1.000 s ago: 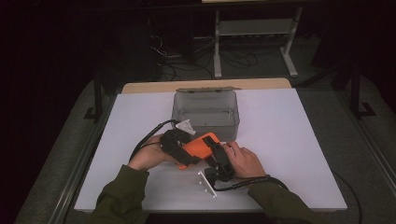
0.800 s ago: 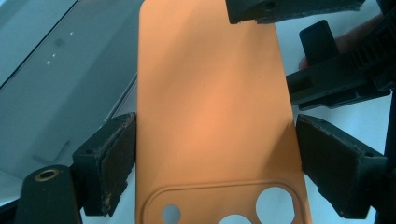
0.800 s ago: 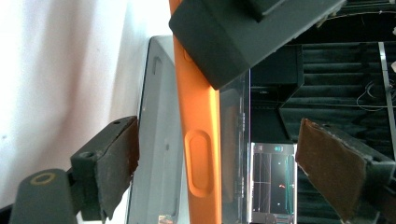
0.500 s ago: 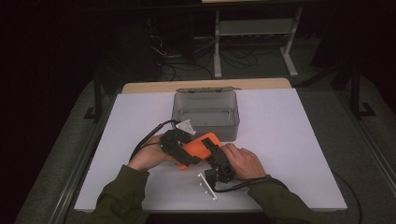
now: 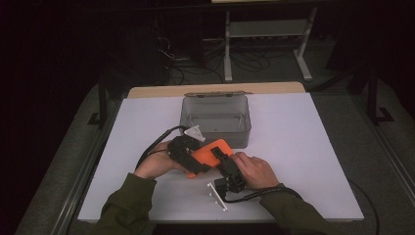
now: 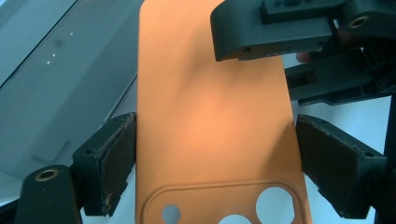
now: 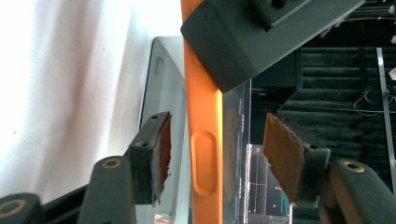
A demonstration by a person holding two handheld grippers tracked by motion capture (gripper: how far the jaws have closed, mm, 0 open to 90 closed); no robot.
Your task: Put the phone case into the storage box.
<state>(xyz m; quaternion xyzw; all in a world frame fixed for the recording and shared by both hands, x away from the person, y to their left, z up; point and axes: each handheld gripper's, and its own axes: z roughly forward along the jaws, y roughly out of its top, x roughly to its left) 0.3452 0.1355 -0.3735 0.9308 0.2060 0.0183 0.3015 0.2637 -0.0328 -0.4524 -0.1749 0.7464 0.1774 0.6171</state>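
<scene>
White tabletop fills the foreground, with dark room clutter and a metal stand behind it, and a grey open box sits near the far middle. Both forearms in olive sleeves come in from the near edge and meet just in front of that box. The left hand lies low with its wrist turned inward, and the left gripper is clamped across the width of an orange phone case, one pad pressed to each long edge. The right hand angles in from the other side; the right gripper straddles the case's thin edge, and its jaws have just been closing, yet a gap shows at each pad, so it does not grip. The case is smooth, matte orange, with round camera cut-outs inside a raised outline and an oval button bump on its side. It is held just above the table beside the box's near wall, its long axis slanting from near left to far right, camera end toward the left gripper.
</scene>
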